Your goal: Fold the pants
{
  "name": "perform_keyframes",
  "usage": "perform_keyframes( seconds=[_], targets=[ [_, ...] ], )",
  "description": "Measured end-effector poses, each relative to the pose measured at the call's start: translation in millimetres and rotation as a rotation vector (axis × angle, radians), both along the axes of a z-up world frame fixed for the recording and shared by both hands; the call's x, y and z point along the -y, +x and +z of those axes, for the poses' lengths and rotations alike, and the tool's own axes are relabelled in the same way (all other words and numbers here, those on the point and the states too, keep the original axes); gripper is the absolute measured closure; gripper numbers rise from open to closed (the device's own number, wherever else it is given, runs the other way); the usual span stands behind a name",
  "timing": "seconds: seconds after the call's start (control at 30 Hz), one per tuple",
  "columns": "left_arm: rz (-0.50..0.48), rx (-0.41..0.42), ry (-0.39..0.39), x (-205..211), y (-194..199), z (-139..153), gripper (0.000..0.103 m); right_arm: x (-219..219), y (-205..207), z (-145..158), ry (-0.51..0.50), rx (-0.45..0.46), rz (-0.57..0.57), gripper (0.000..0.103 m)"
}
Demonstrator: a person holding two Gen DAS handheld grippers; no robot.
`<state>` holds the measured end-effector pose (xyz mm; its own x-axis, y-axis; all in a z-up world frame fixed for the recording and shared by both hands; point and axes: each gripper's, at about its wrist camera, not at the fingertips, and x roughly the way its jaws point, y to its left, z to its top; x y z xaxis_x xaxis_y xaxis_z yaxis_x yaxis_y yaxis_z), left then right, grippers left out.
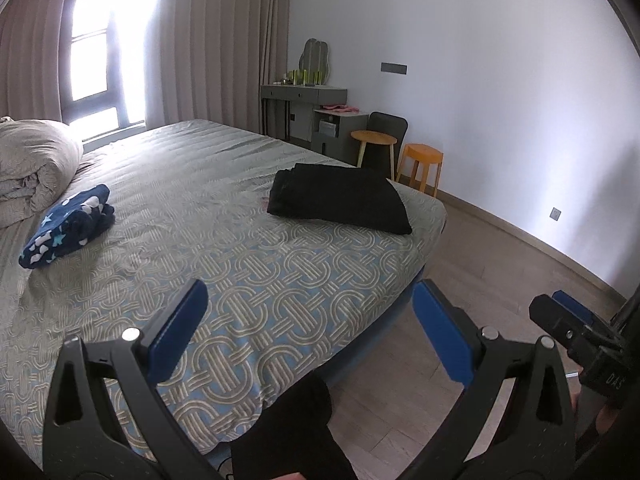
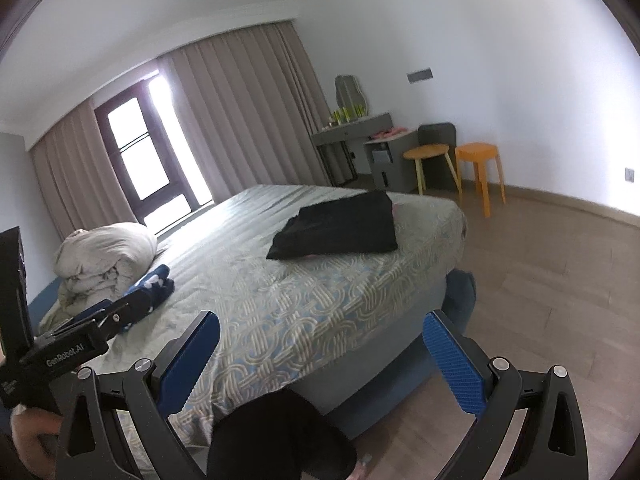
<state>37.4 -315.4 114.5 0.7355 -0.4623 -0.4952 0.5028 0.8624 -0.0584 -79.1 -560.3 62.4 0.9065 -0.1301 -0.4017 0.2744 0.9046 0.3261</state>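
Pants (image 1: 340, 198) lie folded near bed (image 1: 224, 248) corner, jaws spread.

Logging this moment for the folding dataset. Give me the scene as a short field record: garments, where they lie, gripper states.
surface: bed with patterned cover
black pants: folded, lying near the bed's far corner
blue starry garment: folded, beside the bundled duvet
left gripper: open, empty, above the bed's near edge
right gripper: open, empty, above the bed's near edge
contact with pants: none
beyond bed: orange stool, round wooden stool
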Motion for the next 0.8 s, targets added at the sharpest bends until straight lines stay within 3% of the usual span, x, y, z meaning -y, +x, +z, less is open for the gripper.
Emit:
perform_keyframes(
  seconds=[0.8],
  targets=[
    [0.013, -0.034, -0.007, -13, 0, -6, 0.001, -15, 6, 2, -0.06, -0.005, 0.013, 0.0]
  ],
)
